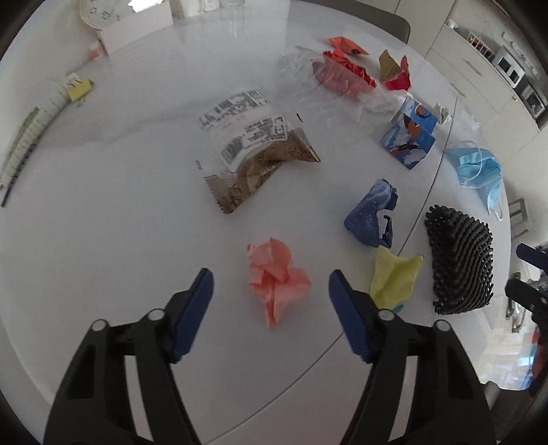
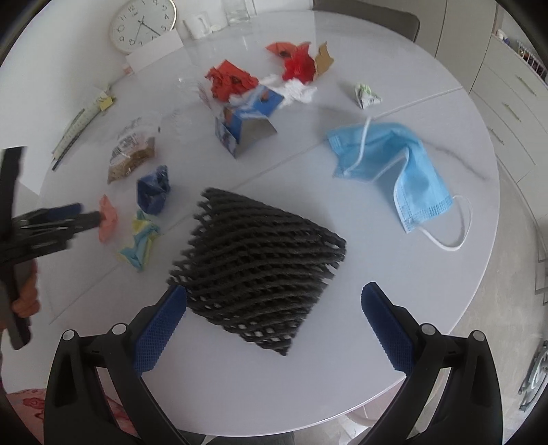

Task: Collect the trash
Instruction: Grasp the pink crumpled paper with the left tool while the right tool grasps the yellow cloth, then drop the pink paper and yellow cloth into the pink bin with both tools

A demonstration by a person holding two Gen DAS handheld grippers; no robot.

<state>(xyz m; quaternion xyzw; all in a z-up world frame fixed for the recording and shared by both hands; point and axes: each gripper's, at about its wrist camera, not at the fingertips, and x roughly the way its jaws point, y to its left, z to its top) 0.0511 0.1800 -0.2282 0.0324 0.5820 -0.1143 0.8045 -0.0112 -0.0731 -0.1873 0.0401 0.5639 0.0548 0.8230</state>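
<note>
1 black foam net [image 2: 260, 270], 1 blue face mask [image 2: 387, 171], 1 wall clock [image 2: 142, 25].

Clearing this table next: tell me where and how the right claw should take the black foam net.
Grip the black foam net across its near, narrower corner, coming from above with the right claw already straddling it. It lies flat on the white table, soft and open-meshed, so squeezing its edges together should bunch it into the pads.

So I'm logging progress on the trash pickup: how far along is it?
Nothing looks collected yet. The left gripper, jaws open, brackets the crumpled pink paper; the right gripper, also open, straddles the black foam mesh sleeve. Neither is gripped. Also left on the white table: blue face mask, dark blue wrapper, yellow paper, red scraps.
</note>
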